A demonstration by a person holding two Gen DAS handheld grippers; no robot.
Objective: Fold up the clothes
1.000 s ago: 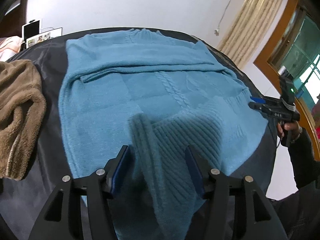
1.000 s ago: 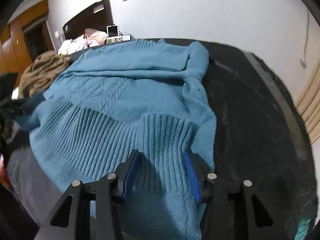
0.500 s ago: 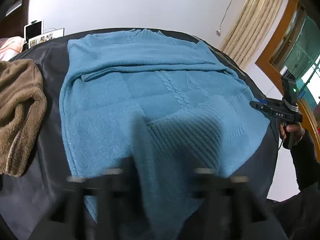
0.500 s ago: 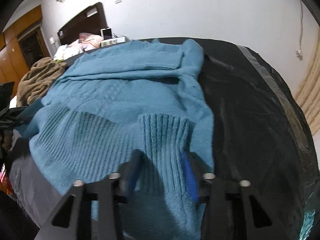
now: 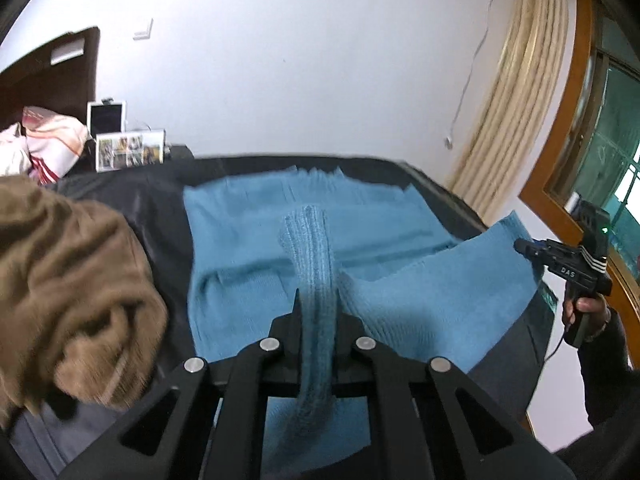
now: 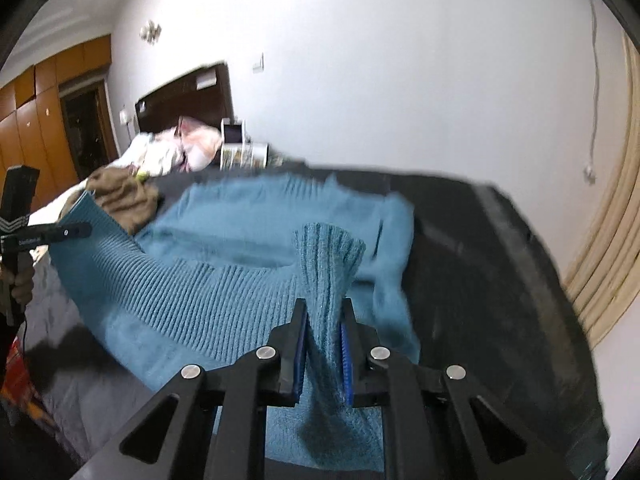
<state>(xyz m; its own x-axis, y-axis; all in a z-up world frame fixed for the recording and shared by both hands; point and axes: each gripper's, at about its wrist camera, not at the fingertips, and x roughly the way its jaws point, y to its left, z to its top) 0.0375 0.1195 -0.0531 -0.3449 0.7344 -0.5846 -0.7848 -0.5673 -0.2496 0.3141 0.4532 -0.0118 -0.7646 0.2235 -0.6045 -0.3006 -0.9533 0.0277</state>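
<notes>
Evidently soft and floppy, the teal cable-knit sweater (image 5: 248, 240) sags between left gripper (image 5: 318, 316) and right gripper (image 6: 325, 332), both clamped on its ribbed hem; hem corners grip best.

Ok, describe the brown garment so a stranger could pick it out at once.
Start at the dark-covered bed. The blue sweater lies spread across it; beside that, toward the headboard side, sits a crumpled heap, the brown garment. It alone is fuzzy, tan and unfolded, held by neither gripper.
</notes>
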